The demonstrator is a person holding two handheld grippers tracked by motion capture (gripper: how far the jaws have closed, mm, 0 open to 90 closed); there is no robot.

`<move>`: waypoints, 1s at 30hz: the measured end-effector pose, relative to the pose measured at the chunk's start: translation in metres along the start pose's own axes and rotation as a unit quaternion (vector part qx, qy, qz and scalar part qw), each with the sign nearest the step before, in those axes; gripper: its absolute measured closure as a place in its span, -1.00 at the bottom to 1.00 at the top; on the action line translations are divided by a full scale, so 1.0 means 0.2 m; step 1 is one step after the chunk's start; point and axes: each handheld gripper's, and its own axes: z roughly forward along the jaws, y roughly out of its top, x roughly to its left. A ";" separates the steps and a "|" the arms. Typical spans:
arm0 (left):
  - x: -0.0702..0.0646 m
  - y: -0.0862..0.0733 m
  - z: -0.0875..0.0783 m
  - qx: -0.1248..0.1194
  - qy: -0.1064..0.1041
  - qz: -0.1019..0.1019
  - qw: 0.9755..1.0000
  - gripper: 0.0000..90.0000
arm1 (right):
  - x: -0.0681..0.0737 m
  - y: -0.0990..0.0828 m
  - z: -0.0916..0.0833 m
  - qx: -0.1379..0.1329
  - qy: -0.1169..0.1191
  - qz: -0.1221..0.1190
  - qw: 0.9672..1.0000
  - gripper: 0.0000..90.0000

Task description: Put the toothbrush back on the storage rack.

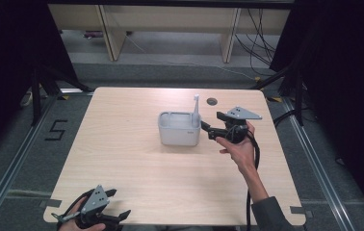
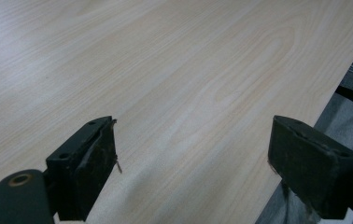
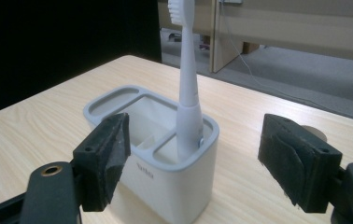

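At the bottom left of the high view, the left gripper rests at the near edge of the pale wood-grain table, jaws wide apart and empty, apparently idle. Right of centre, the right gripper sits just beside a smooth grey rounded-rectangle holder, jaws spread and holding nothing. A slim white toothbrush stands upright in the holder's small end compartment, bristles up.

A white toothbrush stands in a pale grey, perhaps off-white, holder on light wood-grain table.
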 end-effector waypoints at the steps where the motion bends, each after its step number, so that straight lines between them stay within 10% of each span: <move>1: 0.00 0.00 0.00 0.002 0.002 0.004 1.000 -0.67 | 0.00 -0.01 -0.02 -0.004 -0.001 -0.007 1.000 -0.43; 30: -0.02 0.00 0.00 -0.005 -0.007 -0.021 1.000 -0.67 | 0.11 -0.17 -0.18 0.031 0.009 -0.035 0.999 -0.48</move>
